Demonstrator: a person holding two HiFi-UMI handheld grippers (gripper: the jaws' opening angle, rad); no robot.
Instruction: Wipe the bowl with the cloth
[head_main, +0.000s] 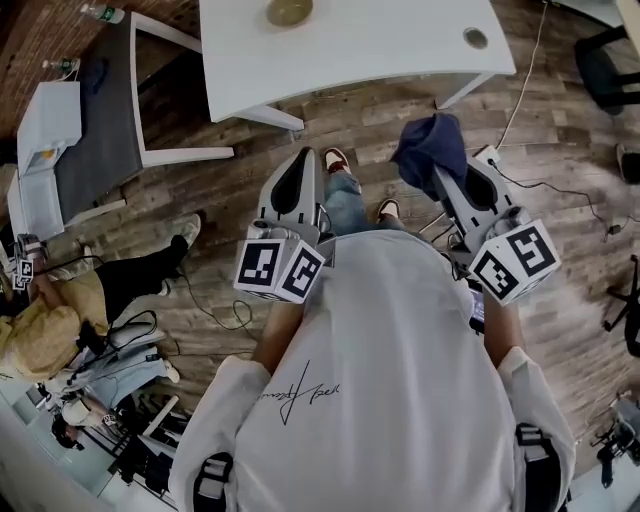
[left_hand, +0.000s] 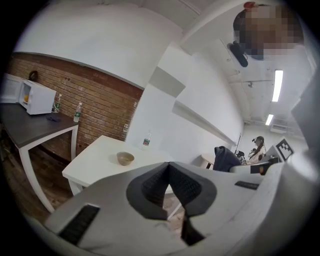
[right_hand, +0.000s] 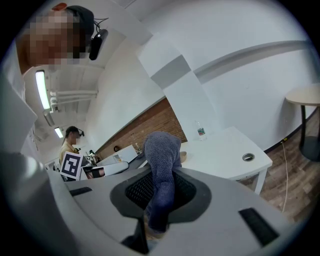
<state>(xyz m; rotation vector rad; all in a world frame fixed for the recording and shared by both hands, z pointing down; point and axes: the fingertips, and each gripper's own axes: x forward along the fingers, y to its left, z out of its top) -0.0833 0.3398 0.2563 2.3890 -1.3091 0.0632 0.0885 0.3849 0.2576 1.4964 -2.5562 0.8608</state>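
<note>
A small tan bowl stands on the white table ahead of me, at the top of the head view. My right gripper is shut on a dark blue cloth, which bunches up above its jaws and hides most of the bowl in the right gripper view. My left gripper is shut with nothing between its jaws. Both grippers hang over the wooden floor, short of the table's near edge.
A plastic bottle stands at the table's far side, and a round grommet hole sits near its right corner. A dark table with a microwave stands to the left. A seated person and cables lie at lower left.
</note>
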